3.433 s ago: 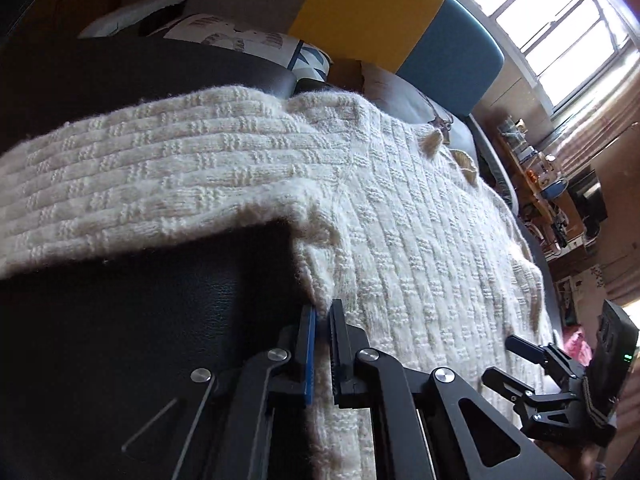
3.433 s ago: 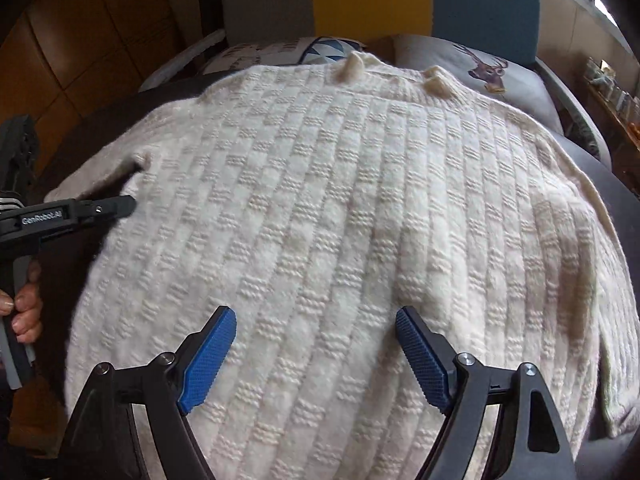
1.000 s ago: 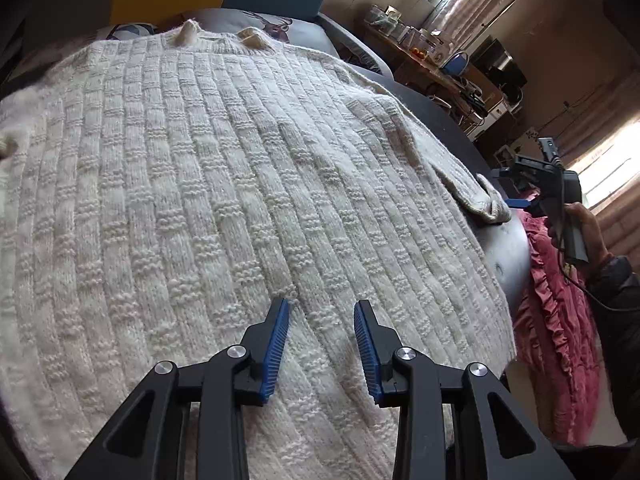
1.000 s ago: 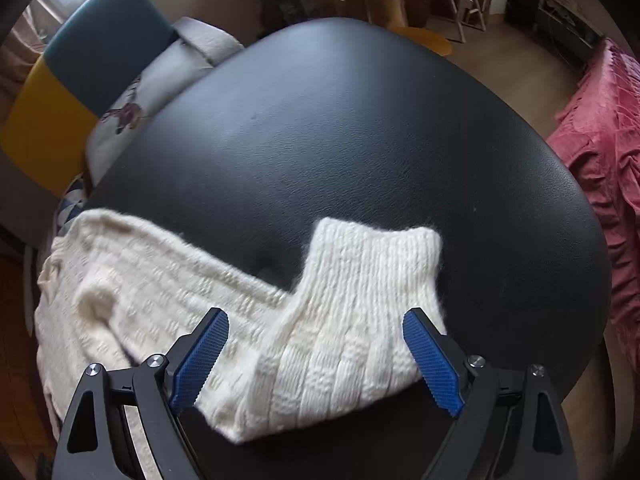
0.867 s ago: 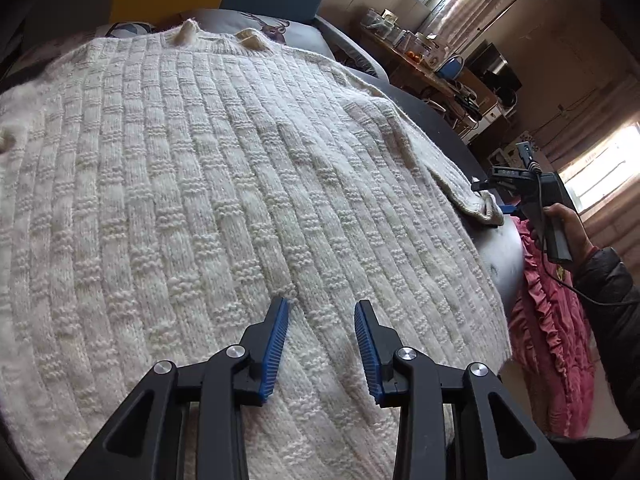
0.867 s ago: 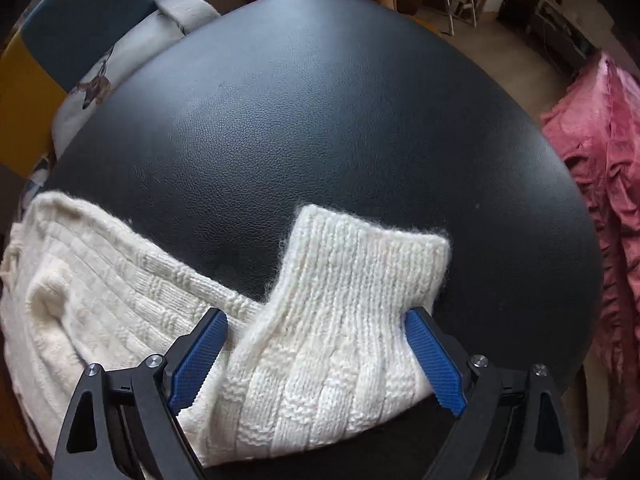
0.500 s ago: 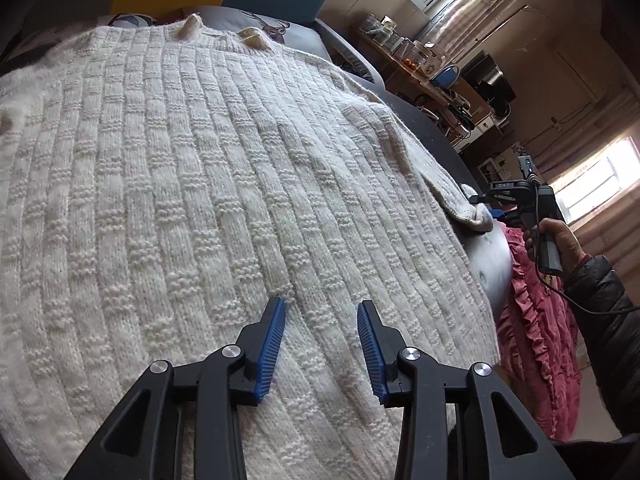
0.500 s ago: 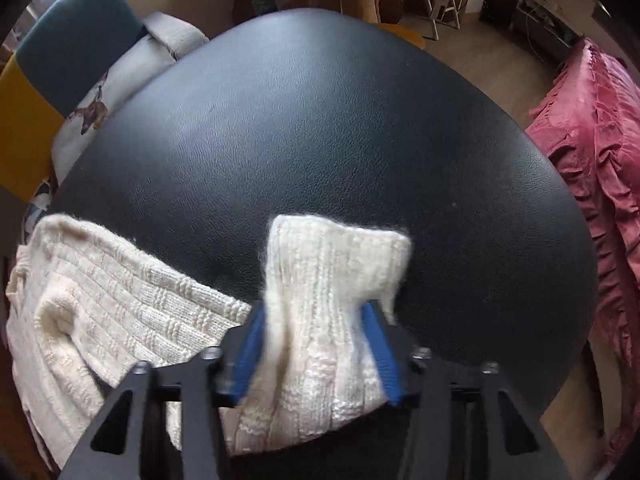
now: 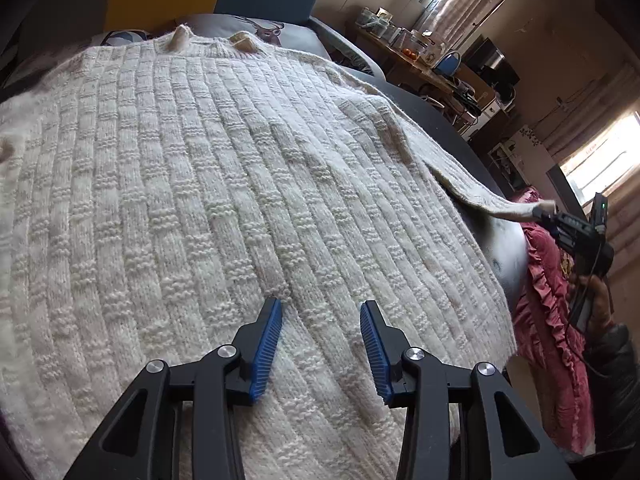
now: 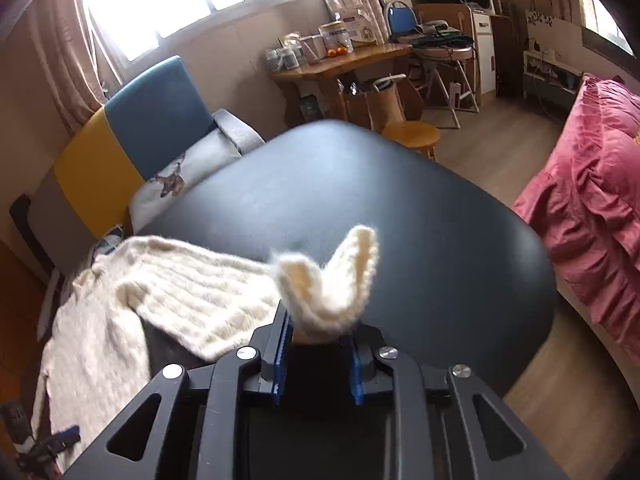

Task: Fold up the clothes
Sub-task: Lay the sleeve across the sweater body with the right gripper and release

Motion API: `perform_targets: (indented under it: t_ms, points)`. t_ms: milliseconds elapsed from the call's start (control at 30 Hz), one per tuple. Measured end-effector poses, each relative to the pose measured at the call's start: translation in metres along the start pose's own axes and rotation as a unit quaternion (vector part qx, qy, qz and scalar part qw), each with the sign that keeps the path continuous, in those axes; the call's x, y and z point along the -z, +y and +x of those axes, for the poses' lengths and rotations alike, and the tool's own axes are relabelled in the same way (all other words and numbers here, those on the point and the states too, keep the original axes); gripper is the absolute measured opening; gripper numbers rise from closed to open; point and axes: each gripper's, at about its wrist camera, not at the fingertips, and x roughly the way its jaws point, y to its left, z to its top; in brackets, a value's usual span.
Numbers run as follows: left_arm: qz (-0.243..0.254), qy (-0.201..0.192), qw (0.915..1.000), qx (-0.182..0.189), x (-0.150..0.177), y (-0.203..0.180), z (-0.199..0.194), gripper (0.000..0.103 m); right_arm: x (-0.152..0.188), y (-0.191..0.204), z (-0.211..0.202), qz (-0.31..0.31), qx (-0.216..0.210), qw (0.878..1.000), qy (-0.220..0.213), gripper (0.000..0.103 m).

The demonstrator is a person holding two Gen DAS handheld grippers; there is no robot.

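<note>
Cream knit fills the left wrist view: a textured sweater (image 9: 224,184) lies spread flat on a black padded surface (image 10: 400,216), its neckline at the far end near a grey cushion printed with a deer (image 9: 260,28). The left tool (image 9: 320,340) hangs just above the lower body of the sweater with its blue-padded fingers (image 9: 266,344) parted by a moderate gap and nothing between them.

Off to the right in that view, the sweater's sleeve (image 9: 472,184) is stretched out from the body and raised off the surface, its cuff pinched in the right tool (image 9: 548,216), which a hand (image 9: 596,296) in a dark sleeve holds by the handle.

From the right wrist camera, the right tool (image 10: 316,348) is closed narrowly on the cuff (image 10: 332,284), which bunches and folds upward between the blue pads. The sleeve trails back to the left to the rest of the sweater, heaped at the surface's left edge. A yellow and blue backrest (image 10: 132,136) stands behind the surface, and a red ruffled bedcover (image 10: 592,200) lies to the right.
</note>
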Motion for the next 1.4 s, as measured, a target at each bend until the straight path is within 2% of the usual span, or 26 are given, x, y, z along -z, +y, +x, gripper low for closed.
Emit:
perform_targets:
  t_ms: [67,167,300,467,600,700,767,867,967,1000,1033,1100,1233,1333,1400]
  points:
    - [0.007,0.004,1.0,-0.005,-0.001,-0.002,0.001,0.043,0.02,-0.024,-0.006,0.023,0.013,1.0,0.016,0.03]
    - [0.014,0.014,0.9997,-0.012,-0.003,-0.005,0.001,0.044,0.028,-0.046,-0.02,0.044,0.029,0.999,0.012,0.031]
    - [0.025,0.031,0.9988,-0.03,-0.012,-0.013,-0.002,0.044,0.017,-0.017,-0.023,-0.016,0.042,0.999,0.01,0.033]
    - [0.058,0.011,0.9974,-0.04,-0.035,-0.033,-0.016,0.044,-0.005,0.03,0.006,-0.084,0.047,0.995,0.021,0.033]
    - [0.074,-0.005,0.9967,-0.035,-0.071,-0.053,-0.016,0.043,-0.01,0.051,0.035,-0.115,0.063,0.99,0.043,0.033]
    - [0.102,-0.018,0.9946,-0.006,-0.108,-0.083,-0.008,0.043,-0.012,0.053,0.049,-0.121,0.061,0.988,0.07,0.033]
    - [0.133,-0.012,0.9909,0.013,-0.134,-0.111,0.008,0.043,-0.013,0.051,0.056,-0.121,0.063,0.987,0.085,0.033]
    - [0.172,0.008,0.9847,0.03,-0.172,-0.155,0.044,0.04,-0.016,0.042,0.058,-0.116,0.073,0.987,0.085,0.033]
    - [0.19,0.049,0.9791,0.052,-0.201,-0.192,0.094,0.031,-0.018,0.033,0.062,-0.11,0.078,0.987,0.09,0.033]
    - [0.196,0.063,0.977,0.055,-0.206,-0.202,0.112,0.023,-0.018,0.031,0.064,-0.11,0.081,0.986,0.093,0.033]
    - [0.205,0.077,0.9743,0.054,-0.209,-0.212,0.13,0.016,-0.018,0.029,0.066,-0.111,0.085,0.986,0.096,0.033]
    - [0.222,0.108,0.968,0.045,-0.211,-0.228,0.163,0.008,-0.016,0.025,0.071,-0.117,0.096,0.983,0.102,0.033]
    - [0.246,0.157,0.9561,0.022,-0.205,-0.244,0.22,0.005,-0.018,0.024,0.079,-0.131,0.109,0.98,0.101,0.032]
    - [0.243,0.17,0.955,0.002,-0.205,-0.248,0.248,0.004,-0.025,0.025,0.086,-0.138,0.124,0.978,0.1,0.032]
    - [0.23,0.165,0.9591,0.004,-0.209,-0.248,0.259,0.004,-0.031,0.024,0.091,-0.14,0.135,0.976,0.095,0.032]
